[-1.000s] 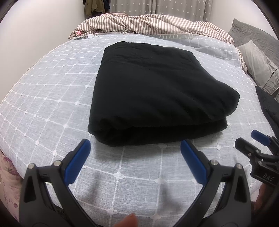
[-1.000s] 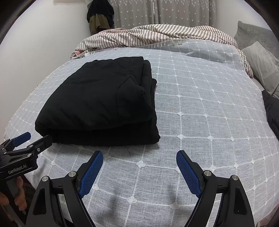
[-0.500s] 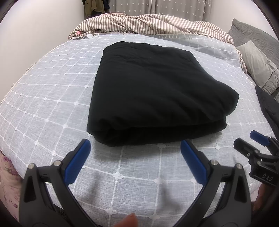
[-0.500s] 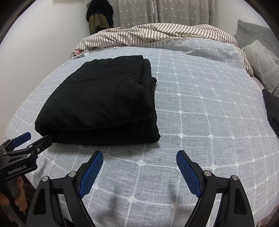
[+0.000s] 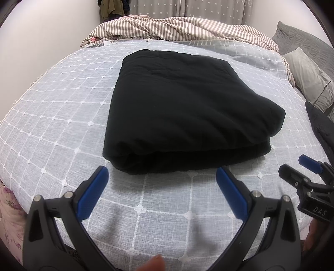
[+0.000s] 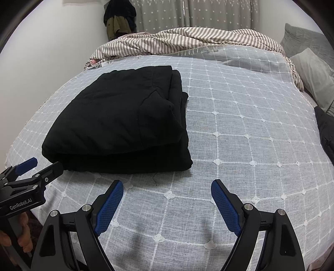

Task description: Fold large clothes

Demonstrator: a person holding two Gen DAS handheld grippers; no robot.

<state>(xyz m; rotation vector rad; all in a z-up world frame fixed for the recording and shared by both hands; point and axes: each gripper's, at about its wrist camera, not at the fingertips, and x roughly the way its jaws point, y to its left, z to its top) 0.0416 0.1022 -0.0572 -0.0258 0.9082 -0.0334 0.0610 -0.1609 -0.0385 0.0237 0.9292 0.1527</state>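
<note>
A black garment (image 5: 187, 112) lies folded into a thick rectangle on the grey checked bedspread (image 5: 52, 129); in the right wrist view the same garment (image 6: 121, 125) sits left of centre, its layered edges facing right. My left gripper (image 5: 162, 175) hovers open just short of the garment's near edge, nothing between its blue pads. My right gripper (image 6: 167, 189) is open too, over bare bedspread (image 6: 250, 146) to the right of the garment's near corner. Each gripper shows at the other view's edge: the right gripper (image 5: 300, 168) and the left gripper (image 6: 39, 166).
A striped brown-and-white blanket (image 5: 183, 27) is bunched along the far side of the bed. Grey pillows (image 5: 306, 75) and a dark cloth (image 5: 321, 129) lie at the right. Clothes (image 6: 119, 20) hang by the curtain (image 6: 219, 12). The bed's edge drops off at the lower left.
</note>
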